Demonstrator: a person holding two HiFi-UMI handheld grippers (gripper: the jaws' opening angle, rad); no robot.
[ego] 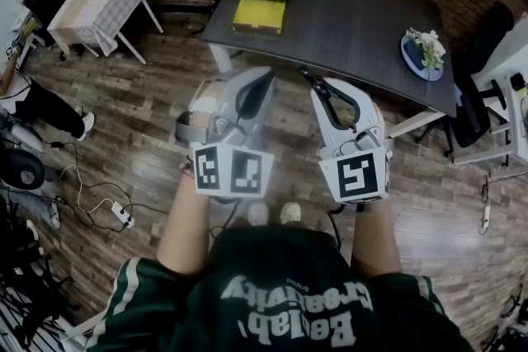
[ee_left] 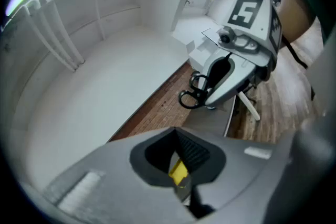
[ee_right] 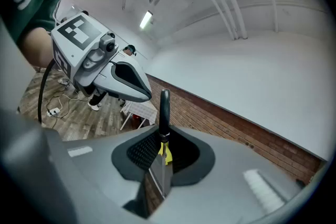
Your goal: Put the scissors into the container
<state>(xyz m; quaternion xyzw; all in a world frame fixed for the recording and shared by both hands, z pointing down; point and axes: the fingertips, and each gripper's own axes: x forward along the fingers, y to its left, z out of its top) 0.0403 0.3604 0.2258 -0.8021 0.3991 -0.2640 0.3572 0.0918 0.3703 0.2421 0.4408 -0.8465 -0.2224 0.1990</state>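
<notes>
In the head view both grippers are held side by side over the wooden floor, in front of a dark table (ego: pixel 355 8). My right gripper (ego: pixel 323 95) is shut on the scissors (ego: pixel 313 80), whose black handles stick out past the jaw tips. In the right gripper view the scissors (ee_right: pixel 164 110) stand upright, the blade clamped between the jaws. The left gripper view shows the black handle loops of the scissors (ee_left: pixel 193 93) at the right gripper's nose. My left gripper (ego: pixel 266 78) is shut with nothing in it. The container (ego: pixel 264 0), an open box with grey and yellow parts, lies on the table's far left part.
A blue plate with flowers (ego: pixel 422 53) sits at the table's right end. A small table with a checked cloth (ego: pixel 103 0) stands at the far left. Cables and a power strip (ego: pixel 120 214) lie on the floor at the left. A black chair (ego: pixel 487 37) stands at the right.
</notes>
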